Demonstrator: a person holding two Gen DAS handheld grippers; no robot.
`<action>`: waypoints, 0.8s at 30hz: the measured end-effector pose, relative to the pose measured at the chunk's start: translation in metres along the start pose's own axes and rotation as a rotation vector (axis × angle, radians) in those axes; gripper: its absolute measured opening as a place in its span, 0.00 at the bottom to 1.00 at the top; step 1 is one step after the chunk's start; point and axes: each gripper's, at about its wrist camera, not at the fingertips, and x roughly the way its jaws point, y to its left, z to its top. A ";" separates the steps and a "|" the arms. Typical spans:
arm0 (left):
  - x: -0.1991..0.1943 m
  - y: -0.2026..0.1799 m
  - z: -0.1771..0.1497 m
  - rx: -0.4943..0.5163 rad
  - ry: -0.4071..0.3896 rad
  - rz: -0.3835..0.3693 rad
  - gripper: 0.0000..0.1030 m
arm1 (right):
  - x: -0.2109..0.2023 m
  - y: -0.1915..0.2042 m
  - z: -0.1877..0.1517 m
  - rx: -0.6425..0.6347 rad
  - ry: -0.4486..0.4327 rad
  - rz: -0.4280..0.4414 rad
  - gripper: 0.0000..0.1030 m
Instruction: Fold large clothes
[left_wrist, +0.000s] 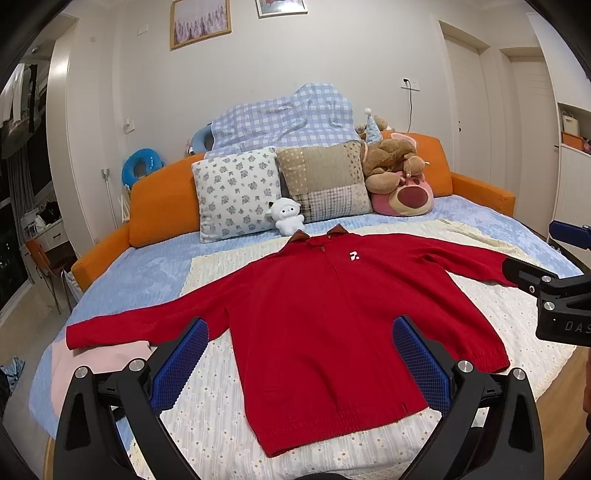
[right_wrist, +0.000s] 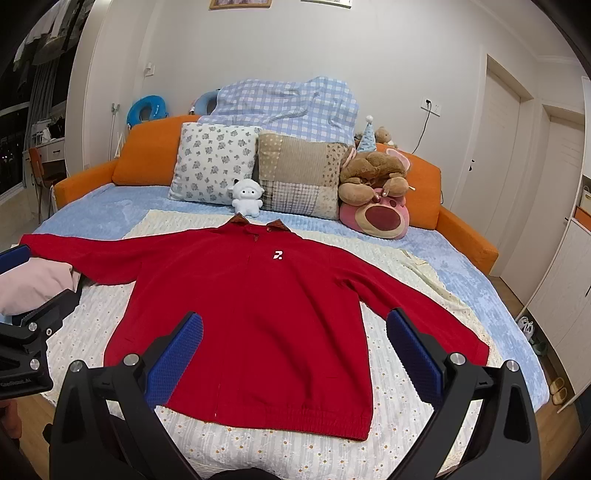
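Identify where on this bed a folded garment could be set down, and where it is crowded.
Free: blue bedspread beyond the red sweater's sleeve, and cream blanket below its hem. Crowded: the pillows and plush toys at the head, and the pink cloth.

Left gripper (left_wrist: 295, 360), right gripper (right_wrist: 293, 350) agape

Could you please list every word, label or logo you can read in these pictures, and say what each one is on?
"DAS", cut off by the frame edge: on the right gripper body, seen from the left wrist.
White logo mark, no readable letters: on the chest of the red sweater.
White lettering on the left gripper body, seen from the right wrist: too small and blurred to read.
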 end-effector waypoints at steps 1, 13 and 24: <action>0.000 0.001 -0.002 -0.001 0.002 0.000 0.98 | 0.002 0.000 0.000 0.002 0.002 0.000 0.96; 0.004 0.005 -0.009 -0.003 0.022 -0.016 0.98 | 0.003 0.002 0.000 -0.001 0.008 -0.004 0.96; 0.008 0.011 -0.012 -0.005 0.037 -0.029 0.98 | 0.007 0.003 -0.004 0.007 0.043 0.009 0.96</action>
